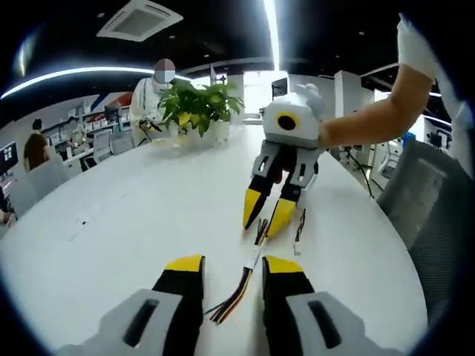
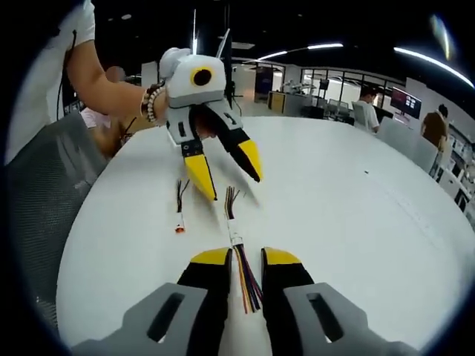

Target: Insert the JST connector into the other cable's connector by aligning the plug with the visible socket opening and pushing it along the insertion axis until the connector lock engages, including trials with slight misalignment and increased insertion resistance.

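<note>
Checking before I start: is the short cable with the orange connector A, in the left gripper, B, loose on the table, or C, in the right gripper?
B: the short cable lies flat on the table, with no jaws around it.

left tool [image 1: 230, 268]: jaws apart, low over the tabletop [image 1: 133, 200] | right tool [image 2: 244, 259]: jaws apart, low, tips angled down toward the tabletop | tools face each other | bare forearm [image 1: 371, 119] behind right tool

two cables [image 2: 236, 245] side by side on table [image 2: 356, 215]
</note>
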A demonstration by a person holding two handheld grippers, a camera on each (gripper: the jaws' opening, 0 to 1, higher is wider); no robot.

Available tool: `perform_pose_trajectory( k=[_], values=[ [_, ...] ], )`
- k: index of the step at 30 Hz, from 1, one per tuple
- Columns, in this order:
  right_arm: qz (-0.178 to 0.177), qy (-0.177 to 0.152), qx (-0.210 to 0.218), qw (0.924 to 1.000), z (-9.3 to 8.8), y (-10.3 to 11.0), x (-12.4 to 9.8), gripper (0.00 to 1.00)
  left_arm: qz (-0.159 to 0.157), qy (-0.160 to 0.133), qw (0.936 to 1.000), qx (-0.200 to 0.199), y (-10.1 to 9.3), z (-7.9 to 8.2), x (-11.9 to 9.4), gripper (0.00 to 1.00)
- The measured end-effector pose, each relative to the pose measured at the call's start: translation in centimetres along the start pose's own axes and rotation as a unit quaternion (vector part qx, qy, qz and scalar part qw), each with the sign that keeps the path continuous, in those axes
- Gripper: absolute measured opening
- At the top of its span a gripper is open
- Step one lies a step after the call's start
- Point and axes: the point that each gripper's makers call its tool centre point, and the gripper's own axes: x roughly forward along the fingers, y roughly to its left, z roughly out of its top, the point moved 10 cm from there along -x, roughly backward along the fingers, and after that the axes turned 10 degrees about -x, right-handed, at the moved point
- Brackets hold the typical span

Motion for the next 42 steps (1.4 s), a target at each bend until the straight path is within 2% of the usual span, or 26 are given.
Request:
perform_pose_trajectory(
  k=[3, 13, 19, 22, 24, 30, 33, 35, 42],
  values=[
    [-0.001, -0.001, -0.005, 1.0, 0.2, 0.8, -0.7, 0.13, 0.005, -0.003, 1.0, -0.008, -0.6, -0.4, -0.7, 0.32],
    [0.012, -0.008, 0.009, 0.9999, 0.2, 3.4, -1.3, 0.13, -0.015, -0.011, 0.9997, -0.015, -3.4, -1.7, -1.4, 0.34],
    [0.019, 0.001, 0.01, 0.9998, -0.5, 4.4, -0.9, 0.13, -0.017, 0.011, 0.9997, -0.012, -4.1, -2.9, -1.3, 0.33],
    [0.005, 0.003, 0.002, 1.0, -0.7, 4.5, -0.7, 0.12, -0.013, 0.013, 0.9996, -0.023, -4.3, -3.6, -1.1, 0.31],
    [0.006, -0.005, 0.008, 0.9999, -0.7, 4.5, -0.6, 0.12, -0.01, 0.01, 0.9993, -0.034, -4.3, -3.9, -1.0, 0.3],
    [0.005, 0.002, 0.01, 0.9999, -1.3, 4.7, -0.4, 0.12, -0.01, 0.012, 0.9988, -0.046, -4.1, -4.4, -0.9, 0.27],
    [0.003, 0.0, 0.014, 0.9999, -1.5, 4.6, -0.4, 0.11, -0.013, 0.003, 0.998, -0.061, -4.0, -4.5, -0.8, 0.27],
    [0.0, -0.007, 0.024, 0.9997, -1.8, 4.5, -0.4, 0.11, -0.026, -0.01, 0.9962, -0.082, -4.0, -4.7, -0.7, 0.26],
    [-0.008, -0.02, 0.025, 0.9995, -2.4, 4.2, -0.3, 0.06, -0.032, -0.003, 0.9966, -0.076, -3.8, -5.1, -0.5, 0.21]
  ],
)
